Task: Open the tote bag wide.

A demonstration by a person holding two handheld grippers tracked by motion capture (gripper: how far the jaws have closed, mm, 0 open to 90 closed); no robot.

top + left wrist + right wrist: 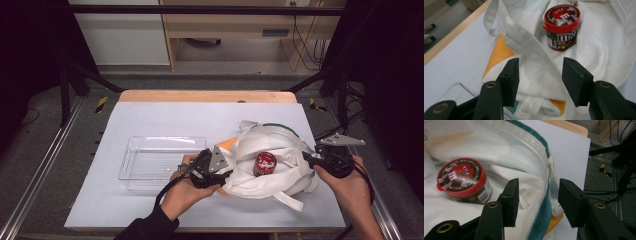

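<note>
Left fingers [540, 81]: two black pads stand about half open above a fold of the white cloth bag [531, 50]; nothing is pinched between them.
Right fingers [537, 203]: also about half open, hovering over the bag's rim where a green stripe [541, 212] runs along the cloth; the pads press on nothing.
Candy tub [561, 25]: a small brown tub with a red lid, sitting inside the open mouth of the bag, just beyond the left fingers and tilted slightly. In the right gripper view it lies to the left of the fingers, nestled in the cloth.
Bag: white cloth with orange and green patches, spread open on the surface [165, 117] between the two grippers, its straps trailing toward the near edge.
Hands: the left hand [187, 187] holds its gripper at the bag's left edge; the right hand [347, 182] holds its gripper at the bag's right edge.
Clear tray [160, 157]: a transparent plastic tray, just left of the bag and the left gripper.
Surface: pale sheet over a wooden top.
</note>
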